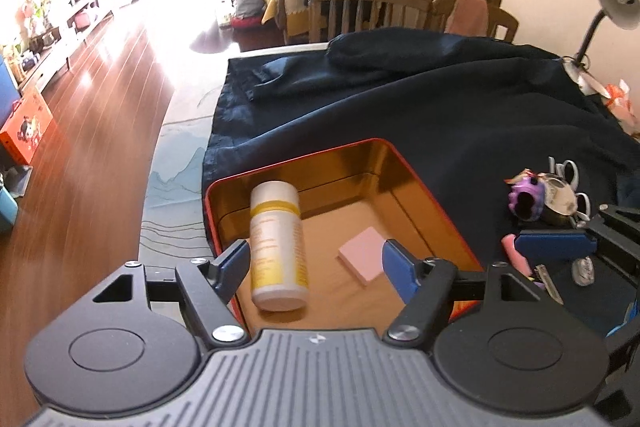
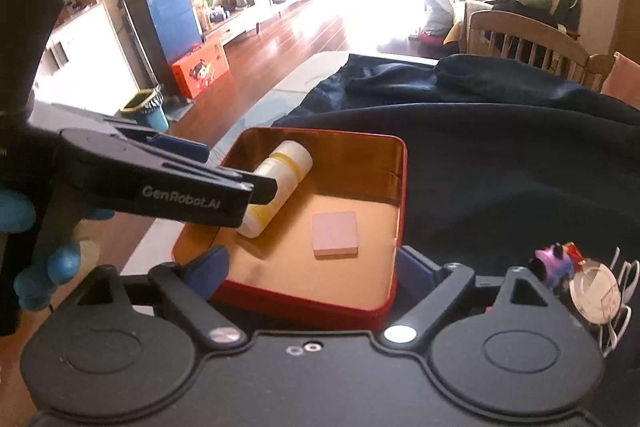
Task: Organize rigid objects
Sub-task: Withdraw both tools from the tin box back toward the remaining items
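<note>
Both the left gripper (image 1: pixel 316 259) and right gripper (image 2: pixel 312 267) are hovering spread and empty over the tin (image 1: pixel 432 187), bottle (image 1: pixel 278 247) lying between the left jaws; next, probably fetching the purple toy (image 1: pixel 526 197).

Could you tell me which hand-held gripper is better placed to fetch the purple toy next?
The right hand-held gripper: its jaws are open and empty, and the purple toy lies just beside it, outside the red tin. The left hand-held gripper sits over the tin's far side.
</note>
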`<move>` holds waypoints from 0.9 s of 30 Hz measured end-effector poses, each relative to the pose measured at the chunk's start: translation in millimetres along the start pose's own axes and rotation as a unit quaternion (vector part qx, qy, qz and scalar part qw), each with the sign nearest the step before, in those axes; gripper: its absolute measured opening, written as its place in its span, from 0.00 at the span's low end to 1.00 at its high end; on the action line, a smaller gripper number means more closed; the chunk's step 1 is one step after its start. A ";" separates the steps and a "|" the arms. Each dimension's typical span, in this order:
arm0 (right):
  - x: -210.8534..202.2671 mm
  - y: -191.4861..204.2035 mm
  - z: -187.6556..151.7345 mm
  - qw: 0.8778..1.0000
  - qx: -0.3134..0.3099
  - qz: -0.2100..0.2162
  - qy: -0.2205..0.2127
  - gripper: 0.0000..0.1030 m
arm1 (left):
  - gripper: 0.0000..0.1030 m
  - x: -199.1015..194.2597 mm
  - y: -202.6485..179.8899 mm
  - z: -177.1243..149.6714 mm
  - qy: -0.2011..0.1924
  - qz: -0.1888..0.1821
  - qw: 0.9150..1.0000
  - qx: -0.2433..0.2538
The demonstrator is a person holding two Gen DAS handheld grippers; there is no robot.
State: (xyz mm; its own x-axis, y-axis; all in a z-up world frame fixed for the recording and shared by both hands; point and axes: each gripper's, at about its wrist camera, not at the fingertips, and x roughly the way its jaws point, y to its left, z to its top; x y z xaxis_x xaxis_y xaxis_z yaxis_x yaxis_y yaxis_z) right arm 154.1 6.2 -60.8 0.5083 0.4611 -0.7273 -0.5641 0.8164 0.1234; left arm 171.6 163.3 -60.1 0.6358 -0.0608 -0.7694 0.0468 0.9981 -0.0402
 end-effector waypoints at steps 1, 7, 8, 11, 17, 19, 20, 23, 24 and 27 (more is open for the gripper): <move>-4.3 -1.2 -1.3 1.000 0.003 -0.001 -0.003 0.88 | 0.70 -2.6 -3.0 -1.0 -0.001 0.000 1.000 0.002; -29.2 -10.0 -8.8 1.000 0.016 -0.004 -0.024 0.96 | 0.73 -18.9 -20.3 -7.6 -0.014 -0.010 1.000 0.005; -33.7 -12.1 -11.2 0.999 0.018 -0.005 -0.027 0.98 | 0.75 -21.6 -23.0 -8.8 -0.016 -0.010 1.000 0.003; -47.3 -21.0 -18.1 0.999 0.023 -0.006 -0.033 0.99 | 0.76 -29.0 -33.8 -13.4 -0.023 -0.013 1.000 -0.001; -70.6 -44.2 -33.0 0.998 0.038 -0.007 -0.042 0.99 | 0.79 -40.7 -61.5 -21.6 -0.034 -0.020 0.999 -0.009; -79.1 -52.5 -37.9 0.998 0.041 -0.005 -0.045 0.99 | 0.79 -44.6 -72.4 -24.4 -0.038 -0.018 0.999 -0.014; -82.4 -56.4 -40.1 0.998 0.042 -0.006 -0.047 1.00 | 0.80 -46.2 -78.5 -25.5 -0.039 -0.019 0.999 -0.018; -93.2 -69.5 -48.4 0.998 0.047 -0.007 -0.050 1.00 | 0.80 -49.7 -94.2 -29.2 -0.043 -0.020 0.999 -0.023; -96.5 -73.5 -51.3 0.998 0.048 -0.007 -0.050 1.00 | 0.80 -50.9 -99.3 -30.4 -0.046 -0.018 0.999 -0.022; -106.0 -87.1 -59.7 0.997 0.051 -0.008 -0.051 1.00 | 0.80 -53.5 -116.7 -33.8 -0.052 -0.014 0.998 -0.023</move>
State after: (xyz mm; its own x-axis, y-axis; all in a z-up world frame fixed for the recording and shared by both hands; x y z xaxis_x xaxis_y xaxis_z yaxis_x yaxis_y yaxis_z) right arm 110.5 -134.6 -34.8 0.5828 0.4764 -0.6583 -0.4889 0.8527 0.1842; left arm 106.1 50.4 -35.8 0.7109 -0.0866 -0.6979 0.0318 0.9953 -0.0912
